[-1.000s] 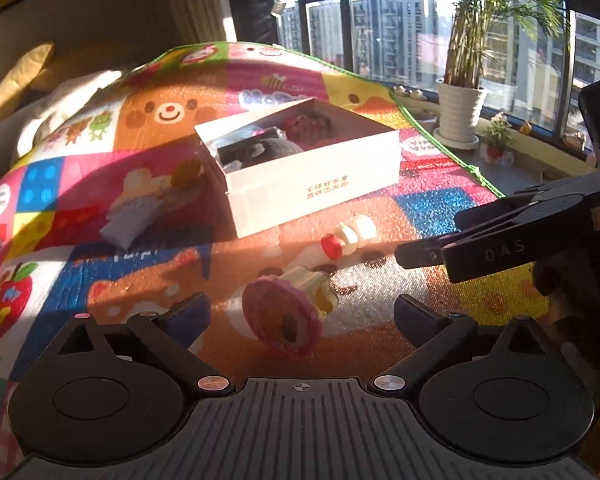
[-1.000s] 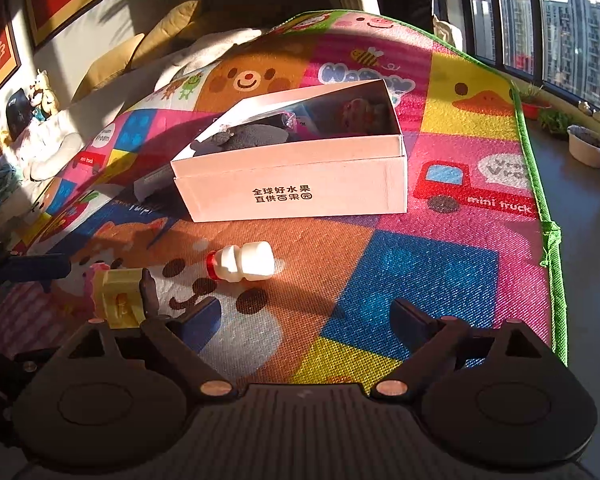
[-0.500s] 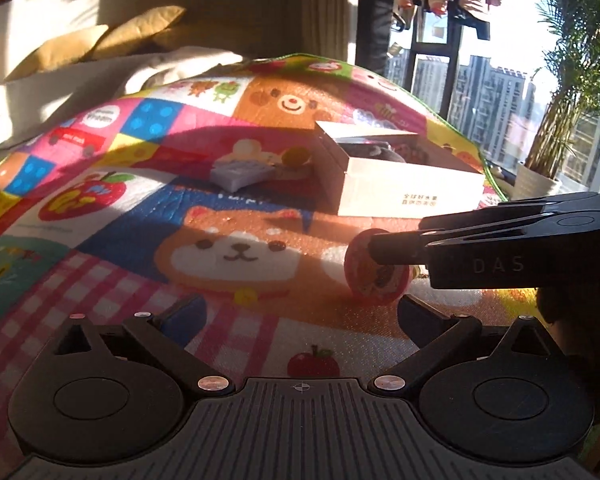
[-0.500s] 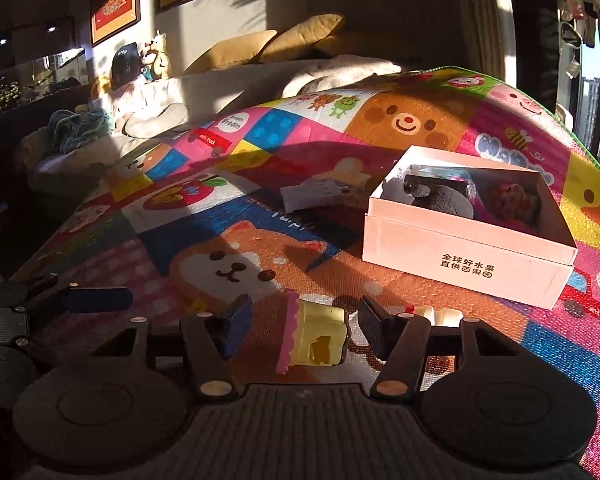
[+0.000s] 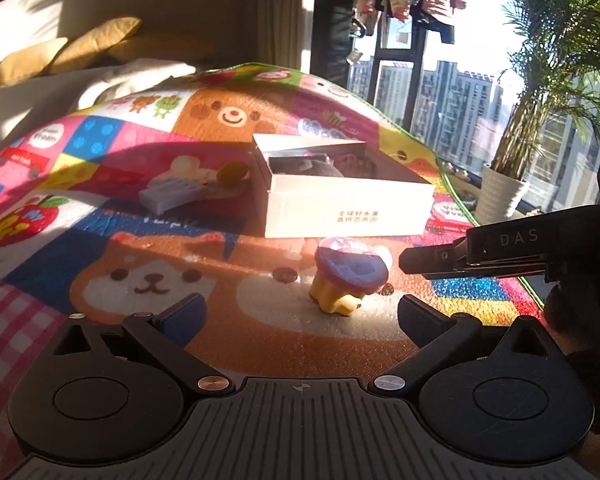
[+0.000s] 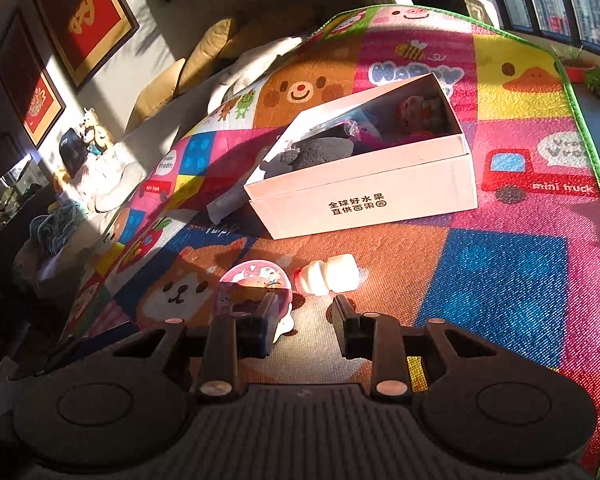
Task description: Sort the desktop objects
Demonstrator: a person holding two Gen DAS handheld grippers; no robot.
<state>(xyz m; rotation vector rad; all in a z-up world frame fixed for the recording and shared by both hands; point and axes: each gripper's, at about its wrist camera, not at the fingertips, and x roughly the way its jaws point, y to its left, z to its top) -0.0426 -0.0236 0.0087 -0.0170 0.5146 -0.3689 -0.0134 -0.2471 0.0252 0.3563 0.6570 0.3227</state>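
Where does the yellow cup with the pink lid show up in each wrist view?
Left wrist: the yellow cup with the pink lid stands on the play mat, centre-right, just in front of the white box.
Right wrist: the same cup sits low and left of centre, partly behind the right tool's left finger, beside the small white bottle.
Shared landmark: the white box with black printed characters.

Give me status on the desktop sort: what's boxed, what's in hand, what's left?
Done: the white box already holds several items, a dark grey one among them. In hand: nothing. The right gripper is open just above the jelly cup standing on the mat; the left gripper is open and empty. Left: the cup, the small white bottle, and the white ribbed piece beside the box.
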